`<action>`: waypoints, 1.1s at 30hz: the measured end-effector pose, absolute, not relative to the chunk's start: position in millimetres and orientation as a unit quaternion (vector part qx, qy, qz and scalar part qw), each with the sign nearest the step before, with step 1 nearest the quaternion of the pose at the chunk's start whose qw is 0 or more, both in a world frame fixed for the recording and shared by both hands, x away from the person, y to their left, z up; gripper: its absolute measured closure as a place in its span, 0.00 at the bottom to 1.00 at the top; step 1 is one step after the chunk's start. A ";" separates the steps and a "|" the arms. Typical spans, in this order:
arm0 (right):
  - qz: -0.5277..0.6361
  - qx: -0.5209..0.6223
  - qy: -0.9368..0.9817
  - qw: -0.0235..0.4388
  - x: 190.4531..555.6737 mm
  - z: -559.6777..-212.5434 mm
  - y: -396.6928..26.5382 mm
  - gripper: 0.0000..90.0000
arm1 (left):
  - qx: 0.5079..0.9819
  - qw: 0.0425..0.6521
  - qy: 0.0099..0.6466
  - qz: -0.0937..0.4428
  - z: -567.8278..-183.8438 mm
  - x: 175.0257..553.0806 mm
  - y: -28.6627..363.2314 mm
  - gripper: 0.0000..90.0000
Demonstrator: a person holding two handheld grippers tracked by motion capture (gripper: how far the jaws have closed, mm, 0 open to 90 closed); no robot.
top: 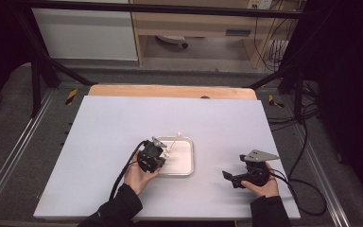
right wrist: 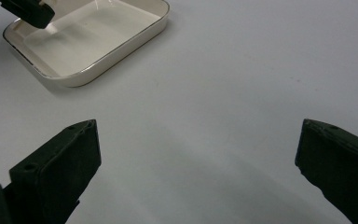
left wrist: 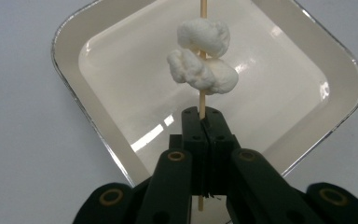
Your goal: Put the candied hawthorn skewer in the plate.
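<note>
My left gripper (top: 159, 152) is shut on a thin wooden skewer (left wrist: 203, 100) that carries two white marshmallows (left wrist: 204, 58). In the left gripper view the skewer points up over a shallow cream tray (left wrist: 98, 121) with a metallic rim, and the marshmallows hang above the tray's inside. From the high view the tray (top: 189, 171) lies at the table's middle front, and the skewer (top: 174, 139) reaches past its far edge. My right gripper (top: 231, 177) rests low to the right of the tray, its jaws wide open on bare table (right wrist: 200, 140).
The white table top (top: 123, 123) has a wooden strip along its far edge. Black frame bars and cables stand around the table. In the right gripper view the tray (right wrist: 121, 46) sits at the upper left, with the left gripper (right wrist: 30, 11) above it.
</note>
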State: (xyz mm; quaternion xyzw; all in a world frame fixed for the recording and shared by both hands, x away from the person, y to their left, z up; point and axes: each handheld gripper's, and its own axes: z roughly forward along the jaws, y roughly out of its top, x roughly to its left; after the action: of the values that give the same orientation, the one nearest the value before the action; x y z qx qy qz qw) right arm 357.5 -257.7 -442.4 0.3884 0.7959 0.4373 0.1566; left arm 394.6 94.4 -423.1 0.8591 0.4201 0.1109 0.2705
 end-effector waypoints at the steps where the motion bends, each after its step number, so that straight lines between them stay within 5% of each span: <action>1: 0.436 0.390 0.796 0.156 357.4 -442.1 -258.1 0.01 | 0.861 0.265 0.421 0.108 -423.9 395.0 94.1 0.98; 12: 0.433 0.393 0.797 0.153 357.9 -444.6 -258.1 0.01 | 0.867 0.247 0.423 0.097 -426.6 396.6 93.1 0.96; 23: 0.433 0.393 0.796 0.154 358.4 -444.8 -259.2 0.01 | 0.872 0.292 0.378 0.106 -413.3 390.2 107.0 0.59; 33: 0.436 0.397 0.793 0.155 357.1 -442.4 -261.9 0.01 | 0.854 0.383 0.332 0.115 -402.2 367.8 175.4 0.17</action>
State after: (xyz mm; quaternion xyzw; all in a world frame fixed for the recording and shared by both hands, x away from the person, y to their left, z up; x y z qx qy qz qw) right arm 357.1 -261.9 -442.4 0.3973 0.7926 0.4360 0.1545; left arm 367.8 175.4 -402.2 0.8543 0.3316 0.1146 0.3834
